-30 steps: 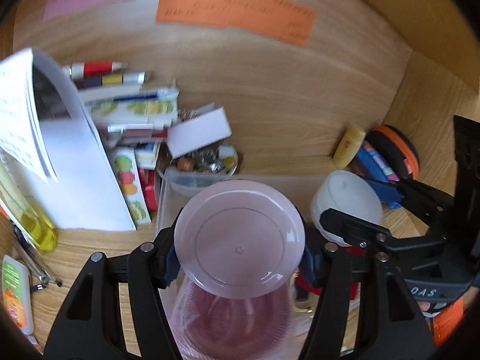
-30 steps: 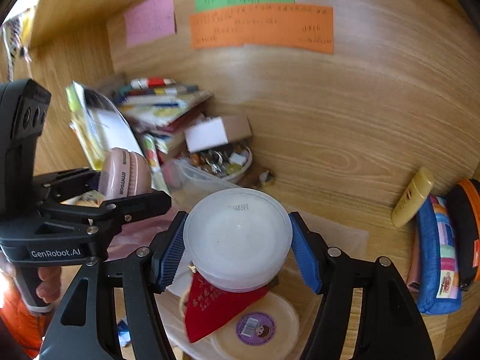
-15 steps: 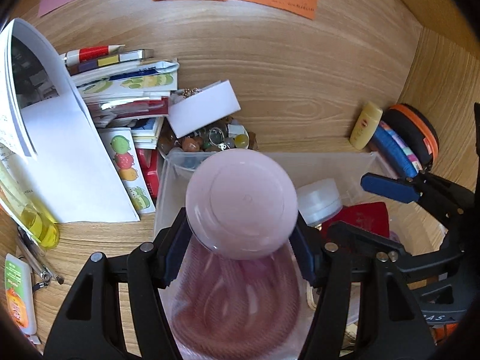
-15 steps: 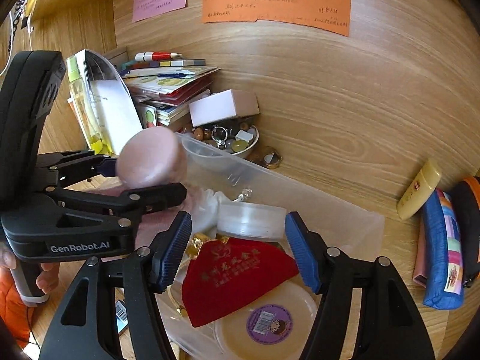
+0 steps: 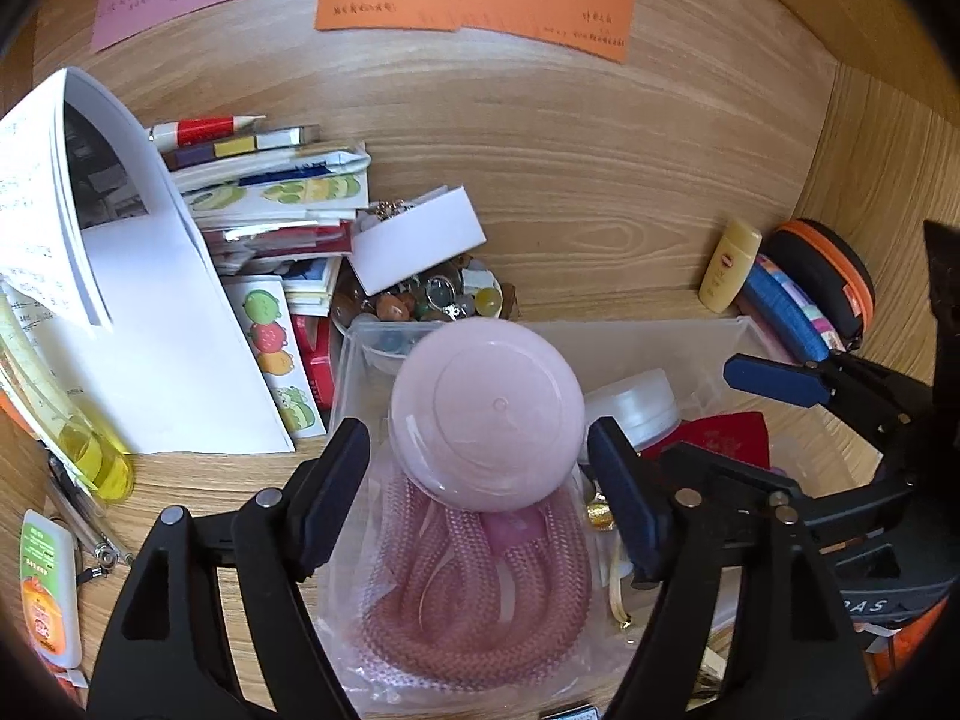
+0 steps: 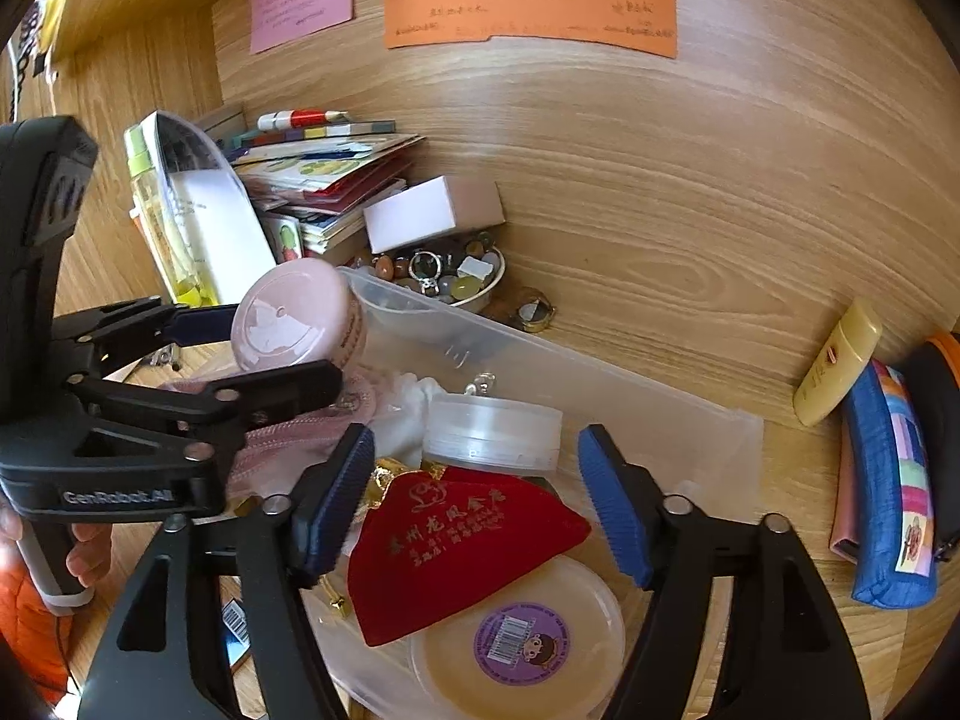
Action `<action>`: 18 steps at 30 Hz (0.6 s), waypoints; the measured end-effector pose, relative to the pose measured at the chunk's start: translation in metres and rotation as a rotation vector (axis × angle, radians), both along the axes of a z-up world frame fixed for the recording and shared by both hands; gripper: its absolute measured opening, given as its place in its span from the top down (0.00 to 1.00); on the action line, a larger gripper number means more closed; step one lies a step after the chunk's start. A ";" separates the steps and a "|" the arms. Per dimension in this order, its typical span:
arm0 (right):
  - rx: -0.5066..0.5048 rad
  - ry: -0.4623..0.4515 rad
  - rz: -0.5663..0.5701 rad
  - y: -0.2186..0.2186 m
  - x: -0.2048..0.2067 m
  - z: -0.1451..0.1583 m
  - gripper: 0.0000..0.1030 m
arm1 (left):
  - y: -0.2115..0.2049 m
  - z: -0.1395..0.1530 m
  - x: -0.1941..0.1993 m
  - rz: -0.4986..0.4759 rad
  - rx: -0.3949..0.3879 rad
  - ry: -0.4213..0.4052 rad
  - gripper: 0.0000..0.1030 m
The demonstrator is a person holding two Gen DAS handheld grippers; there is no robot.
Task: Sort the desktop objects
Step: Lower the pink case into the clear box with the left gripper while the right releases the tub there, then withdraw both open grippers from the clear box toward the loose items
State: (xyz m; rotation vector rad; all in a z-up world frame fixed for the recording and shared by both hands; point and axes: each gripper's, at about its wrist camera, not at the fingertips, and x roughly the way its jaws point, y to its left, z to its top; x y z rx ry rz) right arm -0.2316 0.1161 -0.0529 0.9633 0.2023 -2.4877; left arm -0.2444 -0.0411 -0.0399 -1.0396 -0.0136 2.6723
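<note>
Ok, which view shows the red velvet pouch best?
The right wrist view. The red velvet pouch lies there almost whole in the clear bin, between the right gripper's opening jaws, untouched, its gold lettering showing. The left wrist view shows only a red sliver behind gripper parts.

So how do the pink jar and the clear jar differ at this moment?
The pink jar is opaque and tipped, its lid facing the camera; the clear jar is translucent and upright. The pink jar lies on a bagged pink cord at the bin's left end; the clear jar stands behind the red pouch. Both are round, lidded and inside the clear bin, each between opening, non-touching claw pads.
</note>
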 end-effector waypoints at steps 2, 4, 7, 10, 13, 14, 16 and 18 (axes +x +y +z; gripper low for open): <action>-0.005 -0.006 0.005 0.000 -0.001 0.000 0.30 | -0.001 0.002 0.000 0.003 0.002 0.007 0.25; -0.003 -0.005 0.006 -0.001 0.000 0.001 0.29 | -0.001 0.003 0.002 0.010 -0.004 0.016 0.22; 0.000 0.004 0.009 0.000 0.001 0.004 0.28 | -0.001 0.004 0.002 0.021 -0.006 0.020 0.17; 0.001 0.019 0.004 0.001 0.004 0.010 0.23 | -0.001 0.004 0.003 0.027 -0.002 0.026 0.12; -0.011 0.038 -0.005 0.006 0.008 0.020 0.20 | -0.002 0.010 0.008 0.025 0.001 0.051 0.12; -0.020 0.037 -0.005 0.009 0.009 0.023 0.19 | -0.003 0.013 0.010 0.022 0.007 0.060 0.11; -0.039 0.026 -0.015 0.015 0.009 0.028 0.19 | -0.005 0.019 0.015 0.032 0.012 0.078 0.07; -0.054 0.018 -0.027 0.022 0.012 0.032 0.19 | -0.007 0.025 0.020 0.059 0.002 0.099 0.04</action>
